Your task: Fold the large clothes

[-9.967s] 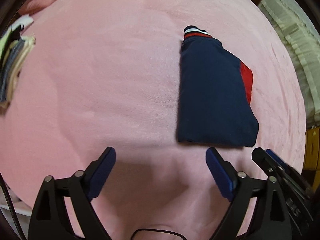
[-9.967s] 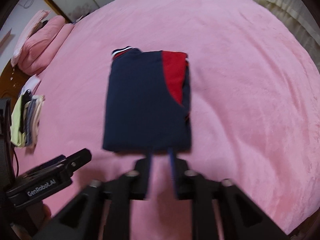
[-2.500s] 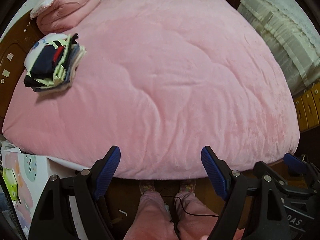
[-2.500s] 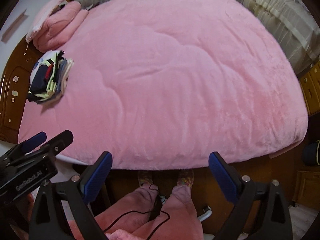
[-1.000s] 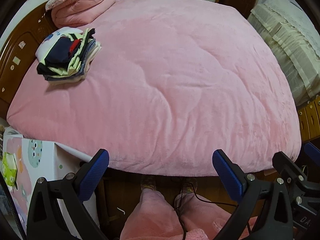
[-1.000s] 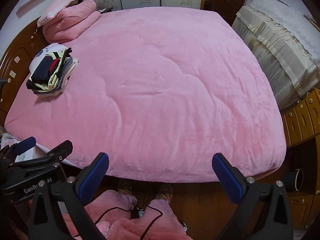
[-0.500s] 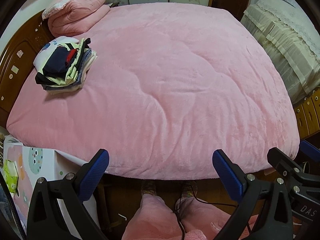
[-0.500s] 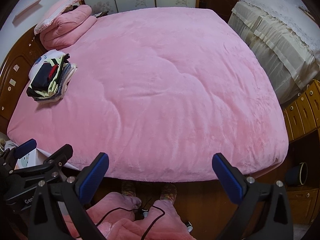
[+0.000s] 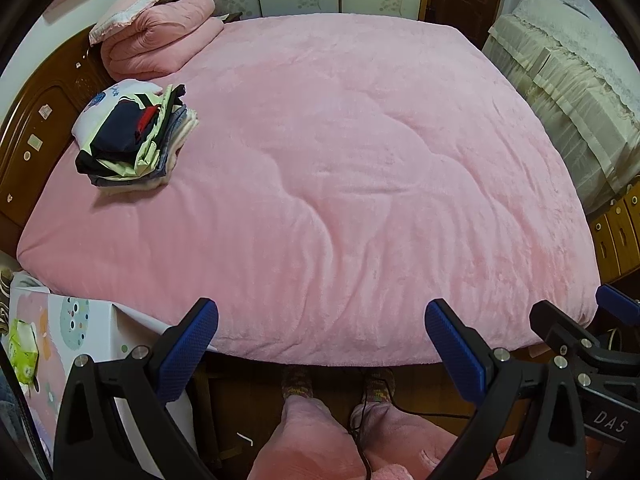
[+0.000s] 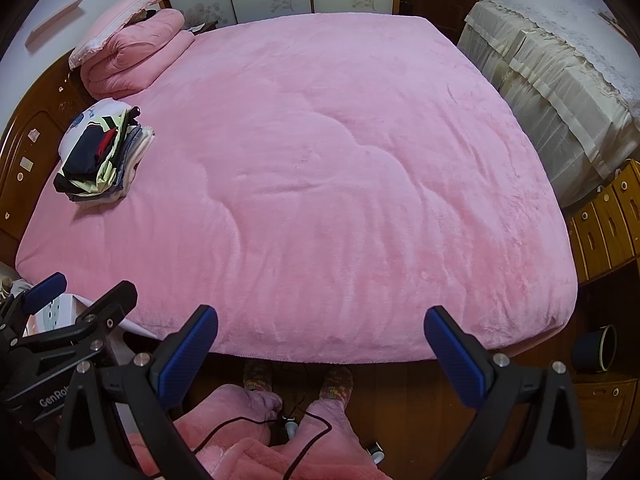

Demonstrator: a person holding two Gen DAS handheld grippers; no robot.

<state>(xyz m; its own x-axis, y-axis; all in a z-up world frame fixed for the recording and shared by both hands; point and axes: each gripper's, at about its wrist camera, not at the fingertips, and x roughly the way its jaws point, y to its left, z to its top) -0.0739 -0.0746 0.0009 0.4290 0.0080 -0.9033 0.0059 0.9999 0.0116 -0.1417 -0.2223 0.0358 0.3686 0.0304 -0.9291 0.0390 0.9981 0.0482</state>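
A stack of folded clothes (image 9: pixel 134 142) lies at the bed's left side near the headboard, with the navy and red garment (image 9: pixel 120 128) on top; it also shows in the right wrist view (image 10: pixel 100 160). My left gripper (image 9: pixel 320 344) is open and empty, held off the foot of the pink bed (image 9: pixel 340 168). My right gripper (image 10: pixel 320 350) is open and empty beside it, also off the bed's near edge (image 10: pixel 320 352). Each gripper shows at the other view's edge.
A rolled pink quilt with a pillow (image 9: pixel 156 40) lies at the head of the bed. A wooden headboard (image 9: pixel 36 120) stands left, a cream covered piece (image 9: pixel 568 72) and wooden drawers (image 9: pixel 616 232) right. A printed box (image 9: pixel 60 340) stands at the near left. The person's legs (image 9: pixel 320 432) are below.
Both grippers have pulled back and tilted up, showing more of the far wall. Ten seconds ago the navy garment lay alone mid-bed; it now tops the stack at left.
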